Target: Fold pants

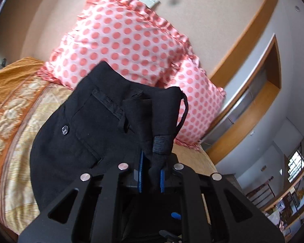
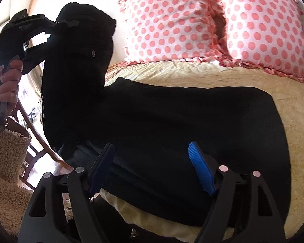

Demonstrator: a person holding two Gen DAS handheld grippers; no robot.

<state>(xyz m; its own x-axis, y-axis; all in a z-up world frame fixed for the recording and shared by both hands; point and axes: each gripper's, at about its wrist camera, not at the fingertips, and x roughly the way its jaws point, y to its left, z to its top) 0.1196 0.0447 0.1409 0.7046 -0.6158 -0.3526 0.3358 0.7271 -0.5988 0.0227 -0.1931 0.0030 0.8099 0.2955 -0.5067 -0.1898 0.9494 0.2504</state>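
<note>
your left gripper (image 1: 151,179) is clamped on the pants (image 2: 172,125) waistband at upper left; their length runs rightward across the bed (image 2: 289,101); your right gripper (image 2: 150,168) gapes empty just above them

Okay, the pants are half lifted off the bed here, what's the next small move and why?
Probably carry the left gripper across toward the far end of the pants and lower it. It is shut on a fold of the waistband, with that end raised off the bedspread while the rest lies flat. The right gripper is open over the near edge, holding nothing.
</note>
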